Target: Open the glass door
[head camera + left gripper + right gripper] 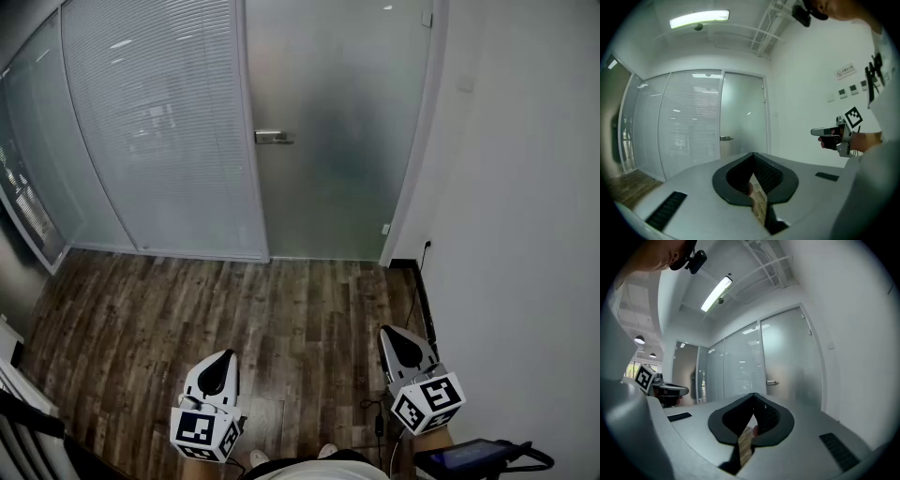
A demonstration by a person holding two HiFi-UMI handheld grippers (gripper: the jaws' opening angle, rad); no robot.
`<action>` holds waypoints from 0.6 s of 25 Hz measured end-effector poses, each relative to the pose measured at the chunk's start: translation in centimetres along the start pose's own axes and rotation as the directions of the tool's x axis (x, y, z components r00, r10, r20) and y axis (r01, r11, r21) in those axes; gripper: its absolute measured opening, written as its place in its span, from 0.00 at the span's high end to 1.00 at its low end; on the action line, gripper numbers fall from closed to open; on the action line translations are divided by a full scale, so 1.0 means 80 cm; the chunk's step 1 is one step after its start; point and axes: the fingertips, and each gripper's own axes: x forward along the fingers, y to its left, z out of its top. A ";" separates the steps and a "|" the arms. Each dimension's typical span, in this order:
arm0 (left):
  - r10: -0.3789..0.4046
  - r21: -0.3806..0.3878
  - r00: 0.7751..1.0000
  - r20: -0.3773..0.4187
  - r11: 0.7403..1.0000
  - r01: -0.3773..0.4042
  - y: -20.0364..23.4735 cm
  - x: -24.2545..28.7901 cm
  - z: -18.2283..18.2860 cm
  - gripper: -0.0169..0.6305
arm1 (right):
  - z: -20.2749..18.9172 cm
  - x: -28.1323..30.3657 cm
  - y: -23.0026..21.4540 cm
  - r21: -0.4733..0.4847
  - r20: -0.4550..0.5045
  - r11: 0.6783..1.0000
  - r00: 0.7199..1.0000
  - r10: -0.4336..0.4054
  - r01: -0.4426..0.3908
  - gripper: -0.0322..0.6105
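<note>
The frosted glass door [342, 141] stands closed across the wooden floor, with a metal lever handle [273, 137] on its left edge. The door [743, 117] and its handle [725, 138] also show in the left gripper view, and the same door [792, 362] and handle [772, 382] in the right gripper view. My left gripper [223, 356] and right gripper [389, 332] are held low, side by side, far short of the door. Both point level at it. The jaws of each meet at the tips with nothing between them.
A glass partition with blinds [159, 131] runs left of the door. A white wall [511, 187] closes the right side, with a socket and cable [427, 247] at its foot. Dark wood floor [234, 300] lies between me and the door. A black device [469, 457] sits at lower right.
</note>
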 end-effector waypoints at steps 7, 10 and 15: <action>0.060 0.008 0.998 0.005 0.998 -0.061 0.004 -0.005 -0.003 0.98 | -0.023 -0.014 -0.017 -0.027 -0.016 1.000 1.000 0.011 -0.011 0.95; 0.064 -0.007 0.998 -0.010 0.998 -0.064 0.013 -0.010 -0.005 0.98 | -0.033 -0.014 -0.008 -0.003 -0.025 1.000 0.999 0.023 -0.023 0.95; 0.033 -0.016 0.999 -0.015 0.999 -0.033 0.012 0.015 -0.008 0.98 | -0.044 -0.006 -0.020 0.005 -0.050 1.000 0.999 0.004 -0.004 0.95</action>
